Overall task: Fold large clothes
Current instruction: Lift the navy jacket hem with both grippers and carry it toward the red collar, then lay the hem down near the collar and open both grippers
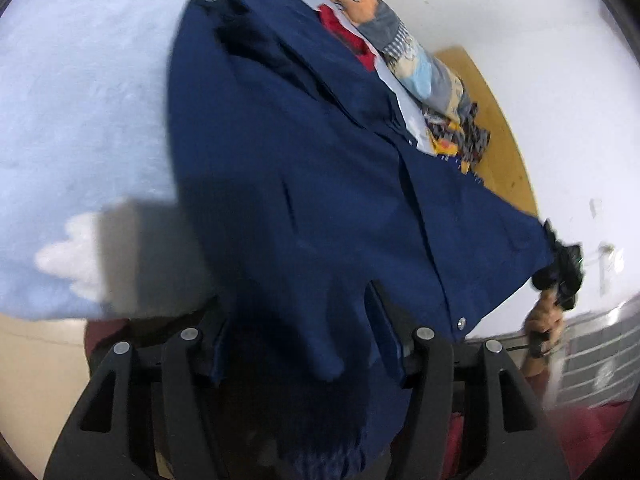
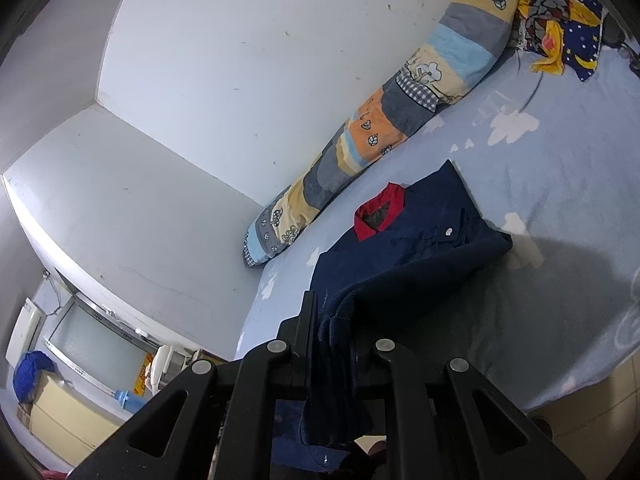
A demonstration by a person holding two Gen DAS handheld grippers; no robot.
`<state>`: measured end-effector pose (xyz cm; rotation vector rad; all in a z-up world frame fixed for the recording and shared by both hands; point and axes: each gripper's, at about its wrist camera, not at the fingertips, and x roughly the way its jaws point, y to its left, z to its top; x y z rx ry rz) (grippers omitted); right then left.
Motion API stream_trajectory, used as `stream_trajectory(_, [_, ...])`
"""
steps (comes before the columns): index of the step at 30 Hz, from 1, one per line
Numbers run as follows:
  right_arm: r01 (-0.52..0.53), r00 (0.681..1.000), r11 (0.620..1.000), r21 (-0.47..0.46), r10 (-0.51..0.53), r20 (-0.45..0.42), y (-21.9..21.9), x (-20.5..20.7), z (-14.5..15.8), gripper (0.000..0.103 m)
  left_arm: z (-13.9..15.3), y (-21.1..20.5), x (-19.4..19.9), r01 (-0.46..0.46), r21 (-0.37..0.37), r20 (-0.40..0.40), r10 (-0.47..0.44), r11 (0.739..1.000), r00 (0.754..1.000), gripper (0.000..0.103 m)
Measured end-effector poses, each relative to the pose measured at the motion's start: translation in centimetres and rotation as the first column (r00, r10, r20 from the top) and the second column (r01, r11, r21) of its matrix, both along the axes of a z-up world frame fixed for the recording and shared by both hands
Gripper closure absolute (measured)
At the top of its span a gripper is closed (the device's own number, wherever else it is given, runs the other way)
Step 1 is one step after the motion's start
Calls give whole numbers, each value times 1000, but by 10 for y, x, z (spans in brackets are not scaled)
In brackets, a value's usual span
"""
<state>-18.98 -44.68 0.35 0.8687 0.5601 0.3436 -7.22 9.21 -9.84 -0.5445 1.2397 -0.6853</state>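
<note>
Jacket (image 2: pixel 416 236), navy with a red collar (image 2: pixel 380 216), lies on the bed (image 2: pixel 560 208) beside a long patchwork pillow (image 2: pixel 384 132) set against the wall. Its upper part rests flat on the cloud-print sheet, while the near hem is lifted toward the person.

The right hand-held gripper (image 2: pixel 334 344) is clamped on a bunched fold of that hem; the cloth hangs in pleats between its closed jaws. In the left wrist view the right hand-held gripper shows at the jacket's far corner, held by a hand (image 1: pixel 544 320). The left hand-held gripper (image 1: pixel 312 344) stands apart, its jaws half spread; the cloth drapes over and between the fingers, but the pads do not seem to press on it.

The step in hand looks like the lengthwise fold: one corner is gripped, the other is free. Next, the left jaws likely need to close on the hem corner in front of them. Then both hands can carry the hem up toward the collar, keeping the edge taut and level so the layers land square.
</note>
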Motion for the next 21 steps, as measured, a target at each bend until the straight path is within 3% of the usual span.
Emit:
stream_trajectory(1, [1,1000,1000,-2,-1,-3,0,-1,-1,90,3,-7,-2,-5,30,30,5,1000,1000,53])
stream_trajectory(2, [1,1000,1000,-1,-1,-5,0,-1,-2,90,6,-13,-3,-8,56,52,5,998,999,69])
stream_trajectory(4, [0,1000,1000,0,0,-8,0,-1,-3,90,13,-21,-6,-15,113,93,5,993,996,89])
stream_trajectory(7, [-4,1000,1000,3,4,-4,1,-1,-2,90,33,-23,-10,-44,107,177,25,993,984,90])
stream_trajectory(13, [-7,1000,1000,30,7,20,-4,5,0,90,70,-3,9,-148,-60,284,159,987,946,90])
stream_trajectory(18, [16,1000,999,47,-17,26,-14,27,9,90,97,18,52,-232,-138,295,263,963,919,90])
stream_trajectory(21, [38,999,997,71,-39,15,-23,51,13,90,107,25,83,-267,-161,268,302,950,915,90])
